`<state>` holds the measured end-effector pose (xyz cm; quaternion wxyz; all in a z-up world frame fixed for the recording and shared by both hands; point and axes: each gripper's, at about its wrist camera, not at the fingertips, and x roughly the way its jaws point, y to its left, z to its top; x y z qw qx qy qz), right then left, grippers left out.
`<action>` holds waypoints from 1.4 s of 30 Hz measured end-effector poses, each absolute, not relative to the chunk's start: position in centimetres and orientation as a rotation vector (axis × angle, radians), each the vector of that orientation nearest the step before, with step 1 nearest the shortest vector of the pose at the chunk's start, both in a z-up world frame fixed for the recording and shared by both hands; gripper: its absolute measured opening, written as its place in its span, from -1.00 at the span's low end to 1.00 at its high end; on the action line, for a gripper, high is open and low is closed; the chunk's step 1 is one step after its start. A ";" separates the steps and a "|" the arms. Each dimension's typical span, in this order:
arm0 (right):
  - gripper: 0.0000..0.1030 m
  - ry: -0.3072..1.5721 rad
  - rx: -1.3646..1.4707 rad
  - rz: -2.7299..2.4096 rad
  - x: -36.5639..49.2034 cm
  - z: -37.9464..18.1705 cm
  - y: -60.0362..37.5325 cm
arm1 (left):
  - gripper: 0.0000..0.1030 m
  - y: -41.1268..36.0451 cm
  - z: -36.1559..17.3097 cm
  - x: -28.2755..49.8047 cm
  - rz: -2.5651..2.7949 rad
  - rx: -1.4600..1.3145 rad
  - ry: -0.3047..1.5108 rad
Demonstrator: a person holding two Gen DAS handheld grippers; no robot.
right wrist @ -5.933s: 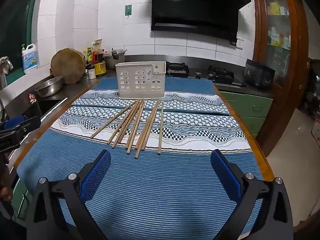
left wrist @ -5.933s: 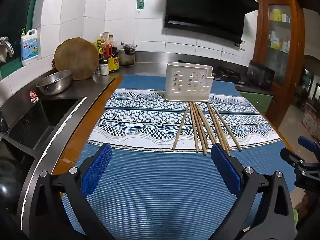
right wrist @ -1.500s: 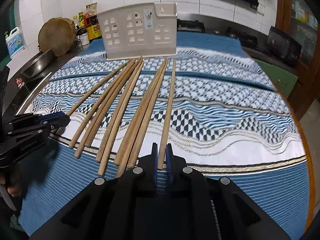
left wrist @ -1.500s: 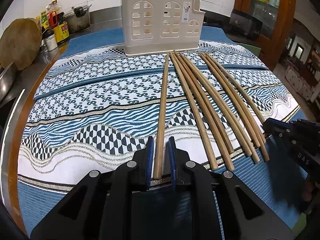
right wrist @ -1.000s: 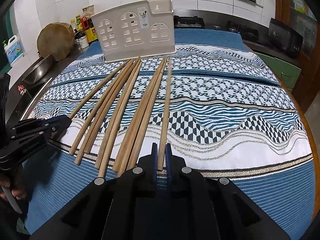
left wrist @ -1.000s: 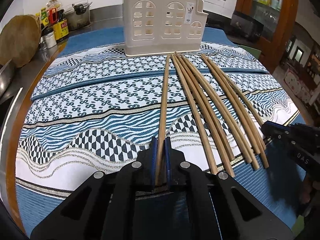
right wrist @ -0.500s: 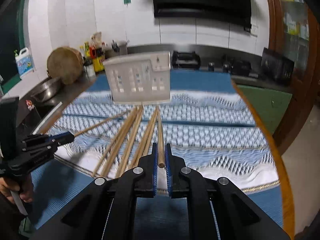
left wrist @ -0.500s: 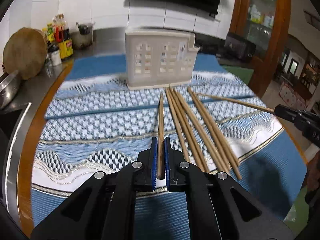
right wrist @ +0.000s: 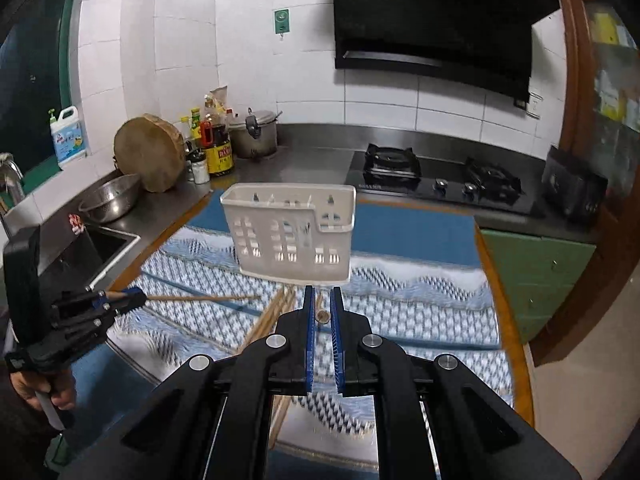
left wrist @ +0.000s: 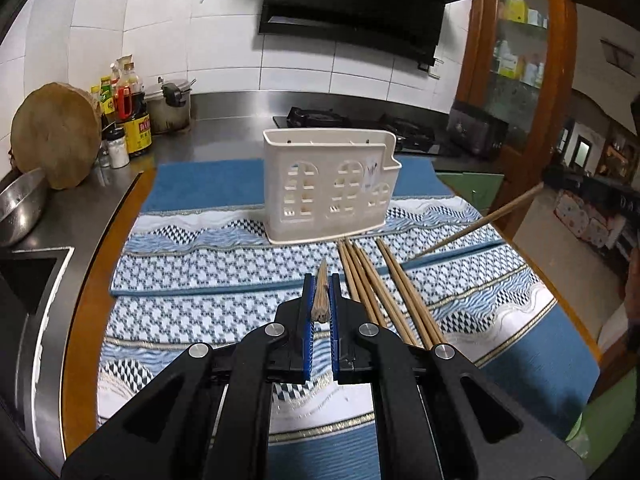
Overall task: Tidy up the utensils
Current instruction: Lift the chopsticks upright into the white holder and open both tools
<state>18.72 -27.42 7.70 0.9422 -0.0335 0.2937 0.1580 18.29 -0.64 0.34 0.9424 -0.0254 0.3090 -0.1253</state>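
Observation:
A cream plastic utensil holder [left wrist: 330,188] stands upright on the patterned blue cloth [left wrist: 192,264]; it also shows in the right wrist view [right wrist: 290,236]. My left gripper [left wrist: 321,284] is shut on one wooden chopstick [left wrist: 321,296] and holds it above the cloth, pointing at the holder. My right gripper [right wrist: 321,296] is shut on another chopstick [right wrist: 321,314], lifted in front of the holder. Several more chopsticks [left wrist: 380,288] lie on the cloth to the right of the left gripper. The right gripper's chopstick [left wrist: 480,222] shows at the right of the left wrist view.
A steel counter at the left carries a metal bowl [left wrist: 18,204], a round wooden board [left wrist: 54,134], sauce bottles [left wrist: 132,120] and a pot [left wrist: 170,106]. A sink [right wrist: 96,248] lies at the left. A gas hob [right wrist: 436,182] stands behind the holder.
Both grippers have closed on one chopstick each and lifted them off the cloth. Both have risen and the chopsticks now point toward the holder.

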 end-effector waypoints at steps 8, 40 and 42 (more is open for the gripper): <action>-0.86 0.518 -0.116 0.298 22.6 14.6 -26.6 | -0.90 -0.7 2.6 20.6 -0.260 -0.028 0.620; -0.86 0.569 -0.126 0.285 34.6 12.2 -23.2 | -0.90 -2.3 18.7 31.2 -0.199 -0.021 0.290; -0.86 0.572 -0.129 0.292 34.5 12.0 -23.2 | -0.90 -2.3 18.0 32.4 -0.184 -0.033 0.297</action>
